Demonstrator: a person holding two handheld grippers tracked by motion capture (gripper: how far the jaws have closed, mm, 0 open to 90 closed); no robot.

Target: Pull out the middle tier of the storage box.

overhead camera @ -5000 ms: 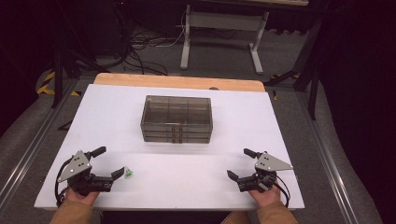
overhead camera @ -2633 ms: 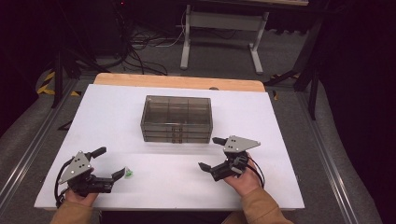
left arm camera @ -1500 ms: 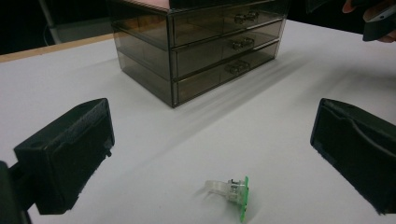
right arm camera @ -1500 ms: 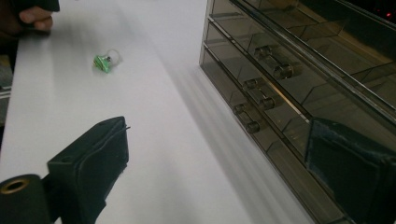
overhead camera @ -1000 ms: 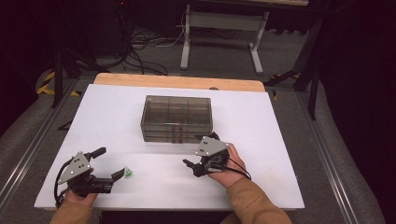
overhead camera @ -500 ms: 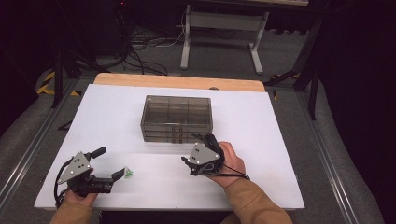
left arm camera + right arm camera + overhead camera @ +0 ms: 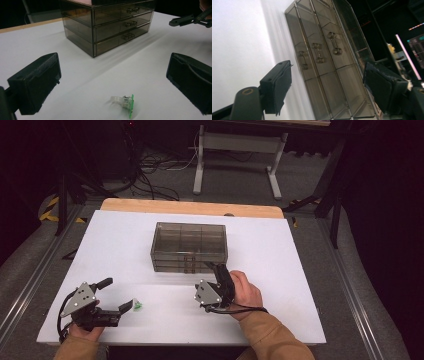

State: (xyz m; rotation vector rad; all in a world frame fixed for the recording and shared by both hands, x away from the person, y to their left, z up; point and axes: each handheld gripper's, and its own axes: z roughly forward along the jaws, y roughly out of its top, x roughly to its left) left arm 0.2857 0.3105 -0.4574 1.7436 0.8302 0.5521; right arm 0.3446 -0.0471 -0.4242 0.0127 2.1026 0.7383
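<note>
Smoky translucent plastic makes up the small drawer chest (image 7: pixel 189 246), three drawers stacked, which stands near the middle of the white worktop (image 7: pixel 300 270). The right gripper (image 7: pixel 218 275), rolled onto its side in the person's hand, sits just in front of the chest's lower right corner, its fingers (image 7: pixel 277 88) pointed at the drawer fronts; they have just been closing a little but stand well apart, with nothing pressed between them. In the right gripper view the three drawer handles (image 7: pixel 319 53) lie in the gap between the fingers, farther off and untouched. The left gripper (image 7: pixel 116 295) rests low at the near left of the worktop, its fingers (image 7: pixel 37 85) spread wide and holding nothing. A small clear clip with a green edge (image 7: pixel 124 103) lies on the worktop between them, close to the right-hand finger's tip in the high view, though contact cannot be told.
</note>
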